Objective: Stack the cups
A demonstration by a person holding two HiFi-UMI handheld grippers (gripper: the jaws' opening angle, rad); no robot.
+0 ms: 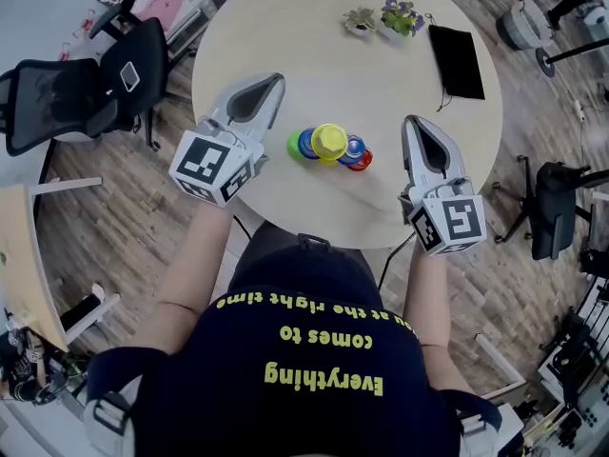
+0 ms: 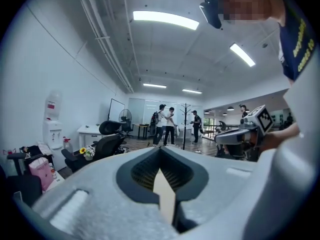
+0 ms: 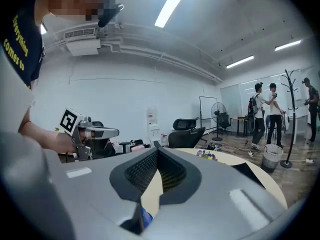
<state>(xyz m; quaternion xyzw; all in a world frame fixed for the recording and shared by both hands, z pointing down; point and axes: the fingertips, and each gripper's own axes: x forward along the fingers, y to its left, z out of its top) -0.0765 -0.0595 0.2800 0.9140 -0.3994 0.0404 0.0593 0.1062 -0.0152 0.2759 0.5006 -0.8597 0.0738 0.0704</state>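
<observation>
Left gripper [image 1: 277, 80] and right gripper [image 1: 410, 121] jaws together, nothing held, flanking cups [image 1: 329, 146] clustered on table [image 1: 285, 27]; cup count unclear from above, right gripper view shows only a blue sliver

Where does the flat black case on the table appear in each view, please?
Head view: the flat black case lies top right, on the far side of the table.
Left gripper view: not in it.
Right gripper view: the case shows right of centre.
Shared landmark: the purple flower pot, just left of it.
</observation>
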